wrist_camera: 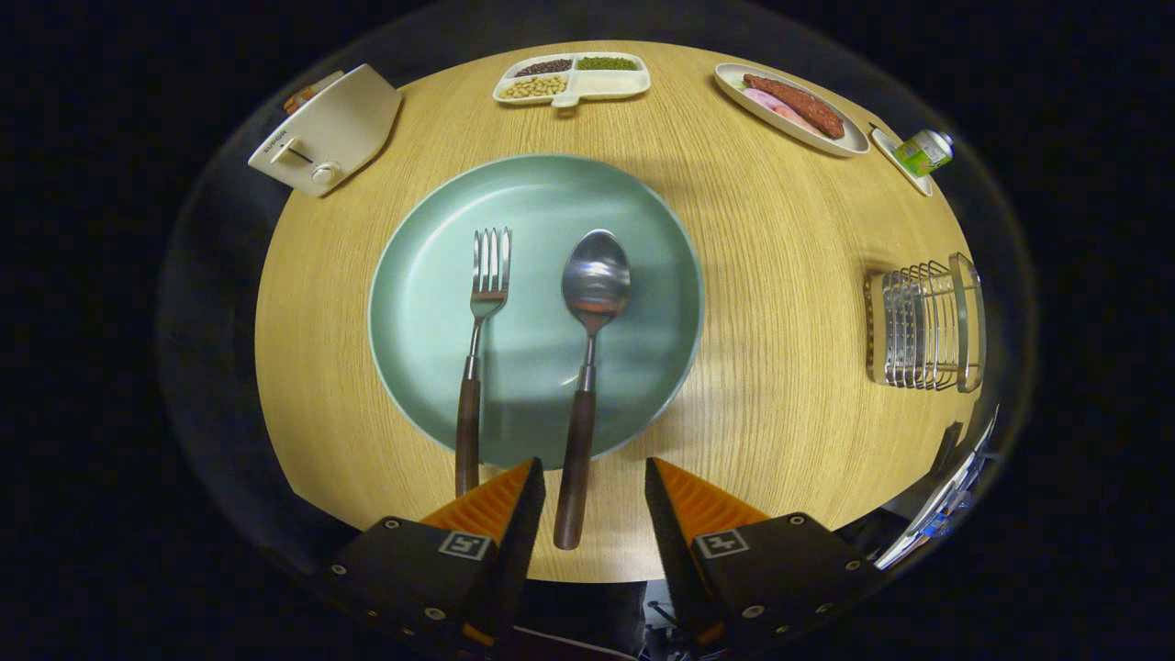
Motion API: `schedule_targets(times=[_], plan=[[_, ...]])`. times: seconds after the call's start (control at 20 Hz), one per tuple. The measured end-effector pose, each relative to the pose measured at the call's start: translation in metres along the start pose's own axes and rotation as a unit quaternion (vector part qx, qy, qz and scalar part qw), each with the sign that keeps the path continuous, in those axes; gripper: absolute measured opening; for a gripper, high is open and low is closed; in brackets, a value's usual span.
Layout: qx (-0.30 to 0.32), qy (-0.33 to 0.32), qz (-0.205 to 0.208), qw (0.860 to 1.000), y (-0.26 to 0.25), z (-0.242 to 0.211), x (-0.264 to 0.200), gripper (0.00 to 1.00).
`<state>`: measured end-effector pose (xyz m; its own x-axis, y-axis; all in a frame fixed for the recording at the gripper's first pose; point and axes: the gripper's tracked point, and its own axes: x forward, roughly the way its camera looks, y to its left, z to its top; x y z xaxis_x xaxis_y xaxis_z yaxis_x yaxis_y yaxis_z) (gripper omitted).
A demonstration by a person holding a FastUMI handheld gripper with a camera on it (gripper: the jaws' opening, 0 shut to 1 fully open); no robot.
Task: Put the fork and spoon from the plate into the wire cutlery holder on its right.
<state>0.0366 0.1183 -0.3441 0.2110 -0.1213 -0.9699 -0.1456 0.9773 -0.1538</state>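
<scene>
Fork (485, 340) and spoon (587, 367) are laid side by side on a pale green plate (643, 229), heads pointing away from the gripper and dark wooden handles pointing toward it. The fork is on the left, the spoon on the right, and the two are kept apart by a strip of bare plate. Both handles are seen to run out over the plate's near rim onto the round wooden table (780, 275). The spoon's handle end is placed between the fingers, nearer the left one, with no contact shown; the fork's handle end is partly hidden behind the left finger.

The gripper (595, 487) is held wide open above the table's near edge, with nothing gripped between its fingers.

The wire cutlery holder (923, 323) is set well to the right of the plate, close to the table's edge. Beyond the plate, a cream toaster (326, 133) is placed to the left, a divided dish of beans and grains (572, 77) in the middle, and an oval dish of sausage and sliced meat (791, 108) to the right, with a small green-labelled bottle (923, 151) lying on a small dish just beside it.
</scene>
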Motion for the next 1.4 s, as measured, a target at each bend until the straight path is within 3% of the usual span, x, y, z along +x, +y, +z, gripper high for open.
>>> schedule_targets(times=[0.25, 0.3, 0.4, 0.75, 1.1, 1.4], plan=[[0.015, 0.014, 0.014, 1.0, 0.008, -0.003, 0.001, 0.25], [0.016, 0.017, 0.019, 1.0, 0.009, -0.003, -0.001, 0.13], [0.015, 0.013, 0.017, 1.0, 0.006, -0.003, -0.003, 0.07], [-0.001, -0.017, 0.034, 0.999, -0.033, -0.011, -0.068, 0.02], [-0.024, -0.031, -0.015, 0.999, -0.137, -0.017, -0.142, 0.01], [-0.019, 0.0, -0.032, 0.999, -0.209, -0.023, -0.147, 0.01]])
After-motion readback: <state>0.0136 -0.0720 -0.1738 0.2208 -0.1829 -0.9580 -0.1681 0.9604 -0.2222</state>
